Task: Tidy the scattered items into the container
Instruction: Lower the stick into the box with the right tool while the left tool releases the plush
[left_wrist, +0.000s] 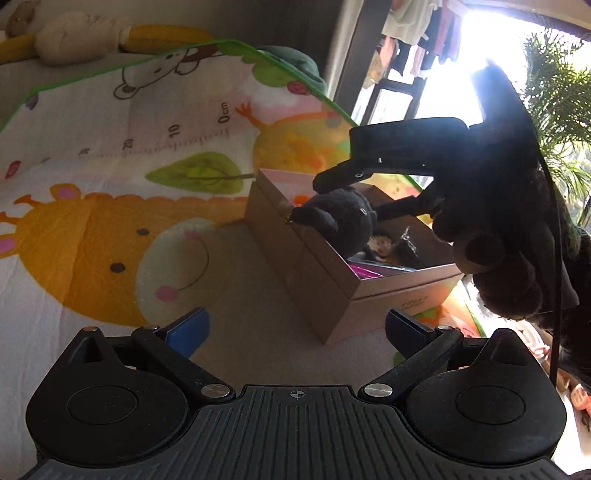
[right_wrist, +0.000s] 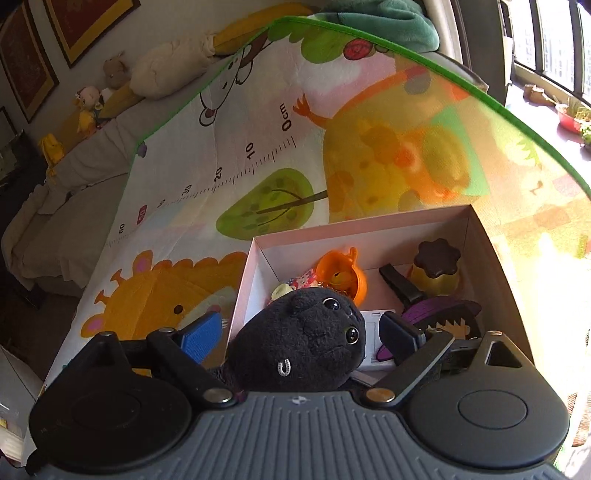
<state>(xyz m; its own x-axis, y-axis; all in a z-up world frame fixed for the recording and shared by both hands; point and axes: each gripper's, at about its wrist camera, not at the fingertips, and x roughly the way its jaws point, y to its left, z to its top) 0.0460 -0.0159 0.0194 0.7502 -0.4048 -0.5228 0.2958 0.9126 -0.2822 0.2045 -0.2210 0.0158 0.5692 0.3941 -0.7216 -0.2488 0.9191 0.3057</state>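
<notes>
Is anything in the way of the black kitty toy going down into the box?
Nothing blocks it from above. The black plush cat sits between the right gripper's wide jaws, over the near-left corner of the box, which has no lid. Below are toys already inside, like the orange toy, so it would land on them.

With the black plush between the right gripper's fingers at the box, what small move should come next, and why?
Probably draw the right gripper back and up. Its fingers stand wide apart on either side of the black plush and do not seem to pinch it, and the plush lies over the near wall of the box, mostly inside. The left gripper is open, apart from the box.
</notes>
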